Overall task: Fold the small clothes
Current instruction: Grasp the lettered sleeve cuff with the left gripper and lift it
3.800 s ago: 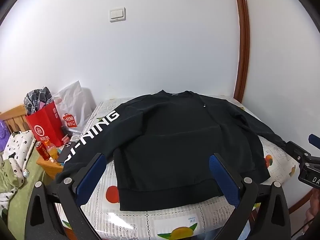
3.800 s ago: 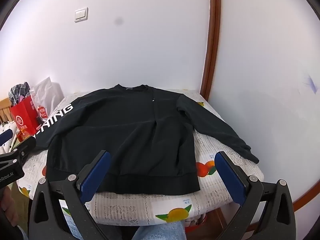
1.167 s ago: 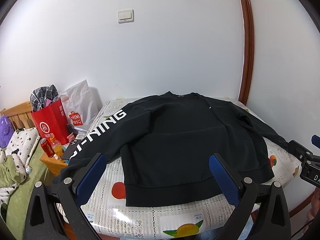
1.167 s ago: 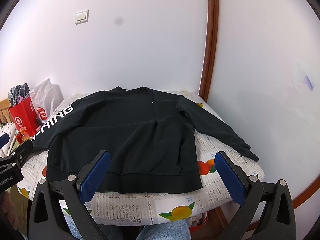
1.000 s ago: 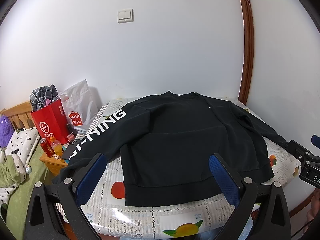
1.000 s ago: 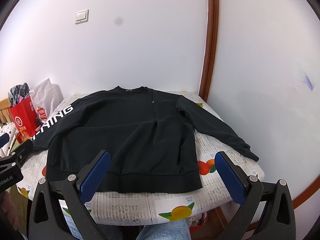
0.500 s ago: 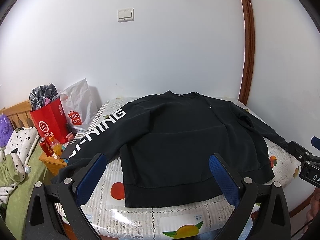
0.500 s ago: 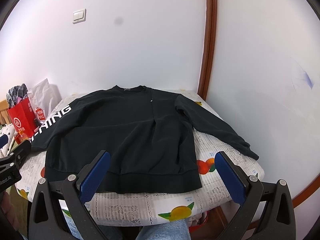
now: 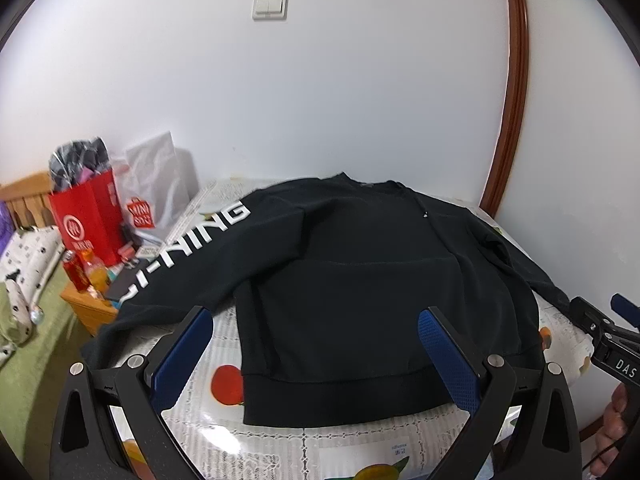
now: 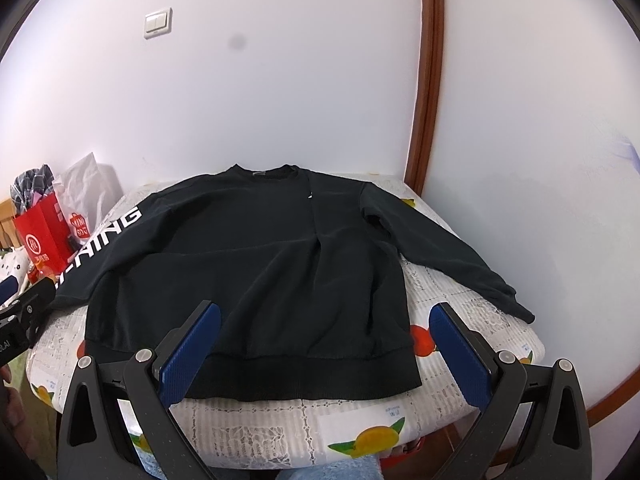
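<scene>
White walls closed in behind a small table (image 10: 516, 344) under a fruit-print cloth, a brown door frame (image 10: 430, 80) running up the right of the frame and a light switch (image 9: 269, 6) high on the wall. The black sweatshirt (image 10: 256, 276) lay flat across the tabletop in the middle of both views, collar to the wall, hem toward you, its lettered sleeve (image 9: 184, 252) trailing off the table's left edge and the other sleeve (image 10: 452, 256) reaching the right edge. You held your left gripper (image 9: 314, 354) wide open at the bottom of its frame, gripping nothing, short of the hem. Your right gripper (image 10: 324, 346) hung the same way, fingers spread and empty. Against half a second before, your left view had swung slightly: the red bag (image 9: 86, 220) at mid-left had blurred and the switch had slid toward centre. The sweatshirt itself hadn't shifted.
</scene>
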A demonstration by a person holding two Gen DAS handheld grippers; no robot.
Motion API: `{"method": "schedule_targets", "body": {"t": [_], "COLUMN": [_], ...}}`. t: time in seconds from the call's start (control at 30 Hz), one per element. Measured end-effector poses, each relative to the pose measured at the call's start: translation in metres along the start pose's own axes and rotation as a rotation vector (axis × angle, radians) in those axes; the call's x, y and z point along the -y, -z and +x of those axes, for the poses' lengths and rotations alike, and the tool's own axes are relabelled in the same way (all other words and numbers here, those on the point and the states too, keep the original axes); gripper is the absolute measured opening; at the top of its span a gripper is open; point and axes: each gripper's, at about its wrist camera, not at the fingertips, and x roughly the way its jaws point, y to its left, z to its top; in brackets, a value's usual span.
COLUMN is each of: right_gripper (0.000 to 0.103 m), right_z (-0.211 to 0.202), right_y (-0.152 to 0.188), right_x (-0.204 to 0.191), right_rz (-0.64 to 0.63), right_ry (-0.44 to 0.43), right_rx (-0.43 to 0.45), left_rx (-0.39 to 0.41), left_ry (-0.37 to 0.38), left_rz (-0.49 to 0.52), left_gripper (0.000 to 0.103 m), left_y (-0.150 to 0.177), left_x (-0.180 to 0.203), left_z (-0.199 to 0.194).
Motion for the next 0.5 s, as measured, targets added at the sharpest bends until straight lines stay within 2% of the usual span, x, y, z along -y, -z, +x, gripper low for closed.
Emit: {"method": "schedule_targets", "body": {"t": [0.13,0.2,0.3,0.5], "right_gripper": [0.102,0.102,0.102,0.098], "right_z": [0.015,0.025,0.044,0.087], "right_y": [-0.003,-0.004,-0.005,-0.006], "right_x": [-0.003,-0.005,-0.011,-0.029], "right_rz": [-0.007,-0.002,-0.012,-0.048], "right_ry": [0.009,0.005,-0.024,-0.014], "right_rx": [-0.019,-0.039,-0.074,-0.116], "left_rx": [-0.03,-0.071,-0.11,-0.153], "left_ry": [-0.03,-0.03,-0.028,-0.034], "left_rz": [-0.002,-0.014,-0.076,-0.183], "left_gripper": [0.103,0.103,0.103,0.103], "left_y": [-0.001,-0.002,0.001,0.01], "left_x": [-0.01,-0.019,-0.038,-0.076], "left_z": [0.016,0.029,0.048,0.083]}}
